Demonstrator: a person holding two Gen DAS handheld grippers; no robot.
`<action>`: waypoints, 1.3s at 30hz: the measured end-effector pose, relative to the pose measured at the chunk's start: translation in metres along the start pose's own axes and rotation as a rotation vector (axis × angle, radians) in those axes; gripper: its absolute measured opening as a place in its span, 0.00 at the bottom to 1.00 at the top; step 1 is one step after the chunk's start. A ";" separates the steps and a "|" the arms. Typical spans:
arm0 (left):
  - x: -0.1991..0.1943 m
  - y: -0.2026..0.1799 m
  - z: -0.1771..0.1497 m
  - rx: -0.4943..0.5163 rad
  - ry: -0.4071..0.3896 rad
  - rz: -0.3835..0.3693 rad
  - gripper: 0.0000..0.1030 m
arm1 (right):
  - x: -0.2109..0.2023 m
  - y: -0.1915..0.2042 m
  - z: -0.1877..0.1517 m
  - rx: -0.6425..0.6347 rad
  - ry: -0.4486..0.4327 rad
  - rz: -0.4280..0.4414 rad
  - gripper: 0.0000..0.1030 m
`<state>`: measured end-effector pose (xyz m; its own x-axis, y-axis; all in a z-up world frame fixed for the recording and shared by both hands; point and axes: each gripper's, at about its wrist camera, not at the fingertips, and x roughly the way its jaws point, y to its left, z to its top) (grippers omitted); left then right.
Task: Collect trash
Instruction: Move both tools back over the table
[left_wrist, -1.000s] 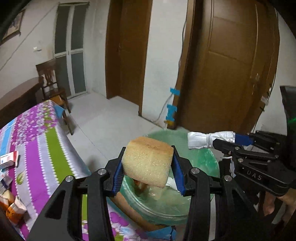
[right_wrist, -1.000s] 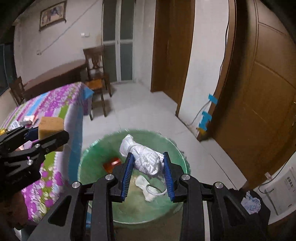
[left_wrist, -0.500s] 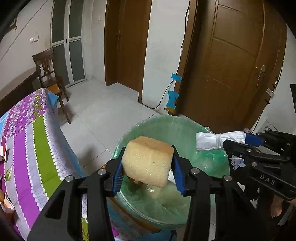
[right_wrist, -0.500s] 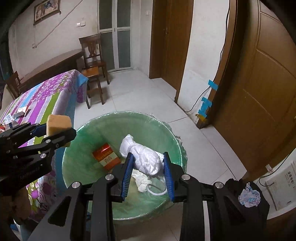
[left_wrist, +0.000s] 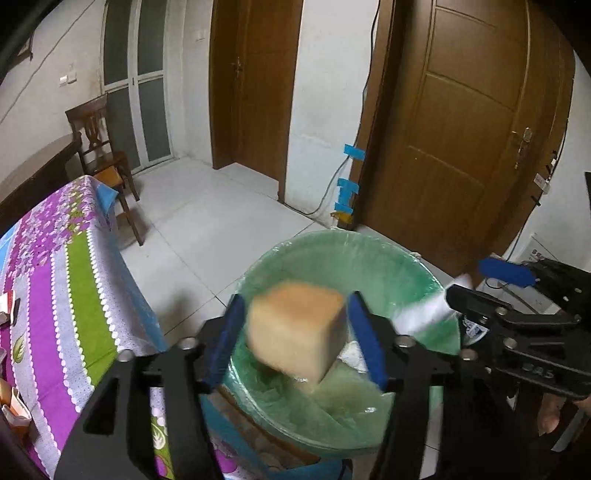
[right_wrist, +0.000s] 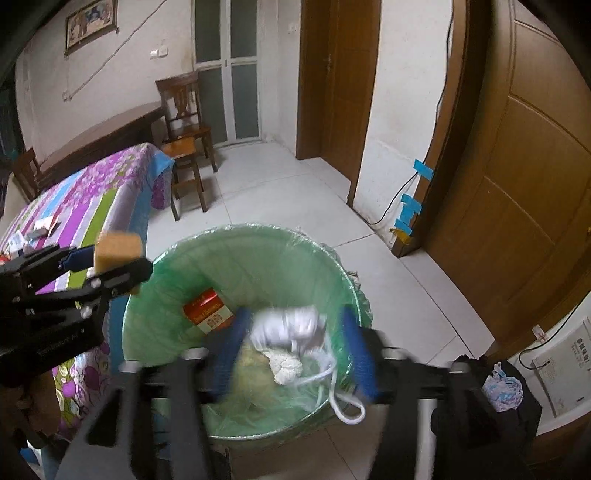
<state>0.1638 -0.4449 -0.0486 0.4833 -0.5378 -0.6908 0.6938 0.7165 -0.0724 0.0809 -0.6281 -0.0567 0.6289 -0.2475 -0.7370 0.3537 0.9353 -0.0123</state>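
Note:
A round bin with a green liner (left_wrist: 332, 251) (right_wrist: 207, 247) stands on the floor beside the table. My left gripper (left_wrist: 295, 341) is open over the bin; the yellow sponge (left_wrist: 295, 332) is blurred between its spread jaws, falling free. The sponge also shows in the right wrist view (right_wrist: 118, 251). My right gripper (right_wrist: 295, 345) is open over the bin; the white cloth bundle (right_wrist: 288, 326) is blurred between its wide jaws, loose. A red box (right_wrist: 208, 312) and white scraps (right_wrist: 284, 365) lie inside the bin.
A table with a purple, green and blue floral cloth (left_wrist: 55, 280) (right_wrist: 92, 199) is at the left, with small items on it. A wooden chair (right_wrist: 184, 129) stands behind it. Brown doors (left_wrist: 461, 129) and a wall are beyond the bin.
Both grippers have opened over the bin. The sponge and the white cloth have come loose from the jaws and are dropping. Both views have moved closer over the bin.

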 end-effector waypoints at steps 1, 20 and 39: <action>0.000 0.001 0.000 -0.001 0.001 -0.001 0.60 | 0.000 -0.002 -0.001 0.003 -0.002 0.000 0.60; -0.021 0.009 -0.006 0.006 -0.032 0.007 0.68 | -0.027 0.003 -0.003 0.019 -0.079 0.009 0.75; -0.091 0.070 -0.044 -0.032 -0.104 0.080 0.78 | -0.095 0.067 -0.017 -0.028 -0.254 0.121 0.88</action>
<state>0.1446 -0.3265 -0.0219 0.5901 -0.5203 -0.6173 0.6345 0.7716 -0.0438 0.0338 -0.5378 0.0010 0.8199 -0.1860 -0.5414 0.2485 0.9676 0.0440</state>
